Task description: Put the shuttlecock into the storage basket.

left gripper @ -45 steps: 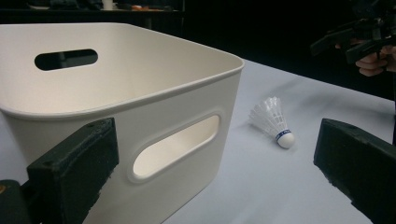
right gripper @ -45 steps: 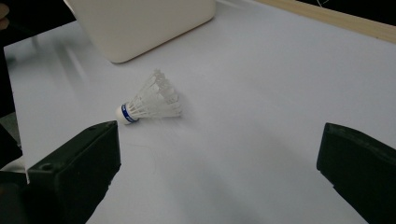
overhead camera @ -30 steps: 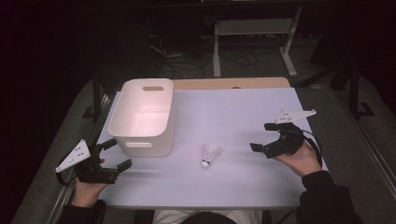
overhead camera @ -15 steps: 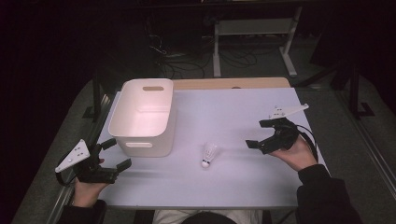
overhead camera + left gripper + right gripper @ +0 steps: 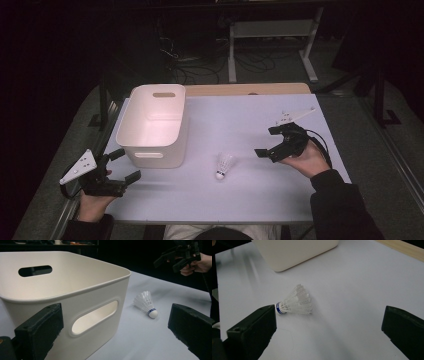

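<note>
White shuttlecock (image 5: pixel 224 165), blue band, lying sideways

Shuttlecock (image 5: pixel 224 165) on table (image 5: pixel 240 120), right of bin (image 5: pixel 152 125), between both claws.

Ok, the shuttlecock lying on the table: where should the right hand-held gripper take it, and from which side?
Probably across the feather skirt of the shuttlecock, coming down from above with the right hand-held gripper. It lies on its side, the cork toward the person; the skirt is wider than the small round cork, which could slip. The jaws stand open, apart from it.
</note>
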Tool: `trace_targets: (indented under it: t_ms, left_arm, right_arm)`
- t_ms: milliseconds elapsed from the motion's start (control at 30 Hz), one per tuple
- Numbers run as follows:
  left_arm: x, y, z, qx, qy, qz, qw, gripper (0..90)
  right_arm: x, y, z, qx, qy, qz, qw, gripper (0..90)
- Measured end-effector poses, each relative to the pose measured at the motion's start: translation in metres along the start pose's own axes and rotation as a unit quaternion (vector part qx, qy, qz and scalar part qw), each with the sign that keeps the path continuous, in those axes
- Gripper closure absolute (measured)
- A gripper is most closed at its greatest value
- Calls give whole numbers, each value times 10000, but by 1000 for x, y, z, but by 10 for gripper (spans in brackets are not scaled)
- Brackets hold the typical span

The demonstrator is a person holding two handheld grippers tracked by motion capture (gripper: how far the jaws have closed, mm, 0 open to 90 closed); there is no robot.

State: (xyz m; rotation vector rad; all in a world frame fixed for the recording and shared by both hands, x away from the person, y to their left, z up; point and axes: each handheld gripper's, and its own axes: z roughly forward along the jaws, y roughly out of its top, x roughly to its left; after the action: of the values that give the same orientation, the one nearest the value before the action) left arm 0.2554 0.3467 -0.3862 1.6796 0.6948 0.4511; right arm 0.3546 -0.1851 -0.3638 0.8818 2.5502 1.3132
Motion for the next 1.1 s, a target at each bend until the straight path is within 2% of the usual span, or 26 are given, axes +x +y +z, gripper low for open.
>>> trace_targets:
  t_ms: [433, 767, 900, 1100]
  left_arm:
    - [1, 0, -1, -44, 24, -33, 10000, 0]
    - [1, 0, -1, -28, 15, -36, 10000, 0]
    - [1, 0, -1, -26, 15, -30, 10000, 0]
    - [1, 0, -1, 8, 25, -36, 10000, 0]
  right_arm:
    - [2, 5, 22, 265, 143, -96, 9995, 0]
    - [1, 4, 36, 474, 320, -48, 9984, 70]
    - [-1, 2, 43, 524, 495, -29, 9974, 133]
    - [-1, -1, 48, 604, 567, -19, 9966, 211]
